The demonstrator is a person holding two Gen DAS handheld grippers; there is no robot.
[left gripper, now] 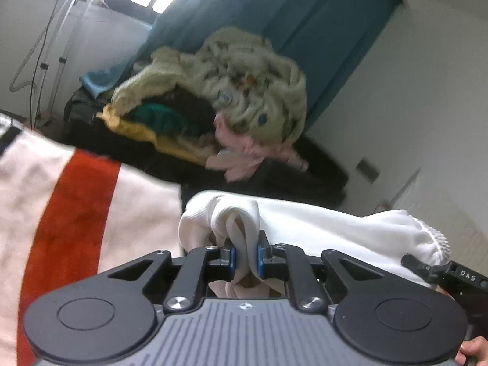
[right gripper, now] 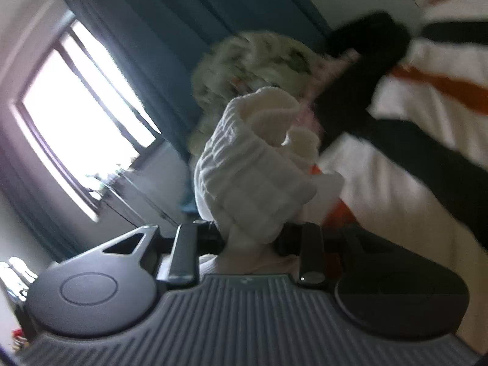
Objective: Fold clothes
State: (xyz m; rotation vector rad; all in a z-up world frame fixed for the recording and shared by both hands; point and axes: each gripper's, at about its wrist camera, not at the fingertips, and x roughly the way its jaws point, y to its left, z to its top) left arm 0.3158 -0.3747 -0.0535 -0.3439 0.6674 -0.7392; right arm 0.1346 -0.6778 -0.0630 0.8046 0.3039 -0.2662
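Clamped in the left gripper (left gripper: 245, 257) and right gripper (right gripper: 251, 238), near centre, a white garment (left gripper: 320, 228) is held bunched; judged light, soft, limp; hems best gripped.

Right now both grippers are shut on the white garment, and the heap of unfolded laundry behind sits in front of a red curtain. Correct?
One thing is off: the curtain is blue, not red, as the left wrist view shows. The rest holds: the left gripper and the right gripper are each shut on the white garment, and the heap of laundry sits in front of that curtain.
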